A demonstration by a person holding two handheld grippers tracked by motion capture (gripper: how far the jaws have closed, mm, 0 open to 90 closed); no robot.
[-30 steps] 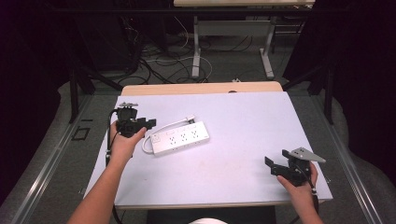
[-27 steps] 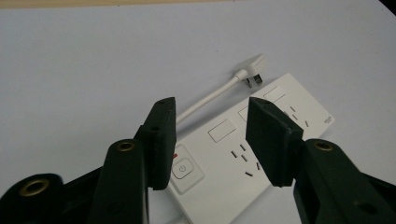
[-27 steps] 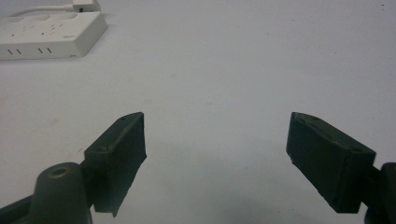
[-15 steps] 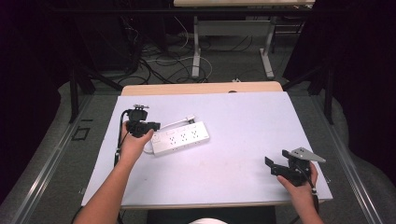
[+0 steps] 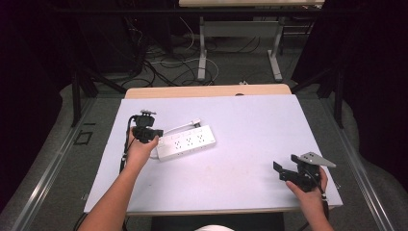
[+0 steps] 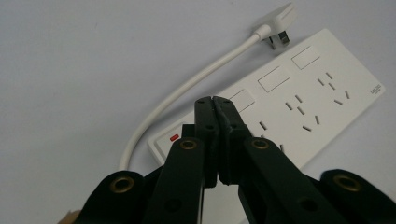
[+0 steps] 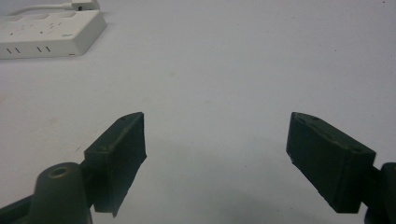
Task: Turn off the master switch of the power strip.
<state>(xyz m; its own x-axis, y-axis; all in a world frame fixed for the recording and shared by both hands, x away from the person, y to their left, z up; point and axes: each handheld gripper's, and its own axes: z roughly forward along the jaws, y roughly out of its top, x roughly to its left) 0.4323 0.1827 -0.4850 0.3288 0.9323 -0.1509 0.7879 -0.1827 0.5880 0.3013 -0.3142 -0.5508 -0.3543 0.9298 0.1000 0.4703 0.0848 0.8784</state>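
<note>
A white power strip [image 5: 186, 142] lies on the white table [image 5: 250, 130], left of centre, with its white cable and plug [image 5: 195, 122] curling behind it. My left gripper [image 5: 155, 133] hovers at the strip's left end, jaws pressed together with nothing between them. In the left gripper view the shut tips [image 6: 215, 103] sit over the strip [image 6: 299, 98] near its red switch [image 6: 174, 137], and the plug [image 6: 281, 22] lies beyond. My right gripper [image 5: 284, 171] rests near the table's front right corner, open and empty. Its view shows wide-spread fingers [image 7: 122, 144] and the strip [image 7: 51, 30] far off.
A wooden strip [image 5: 207, 90] edges the table's far side. Beyond it stand table legs and loose cables [image 5: 178, 57] on the floor. Bare tabletop [image 5: 240, 163] stretches between the two grippers.
My left gripper has moved rightward, from the table's left edge to the power strip's left end. The right gripper has stayed put.
</note>
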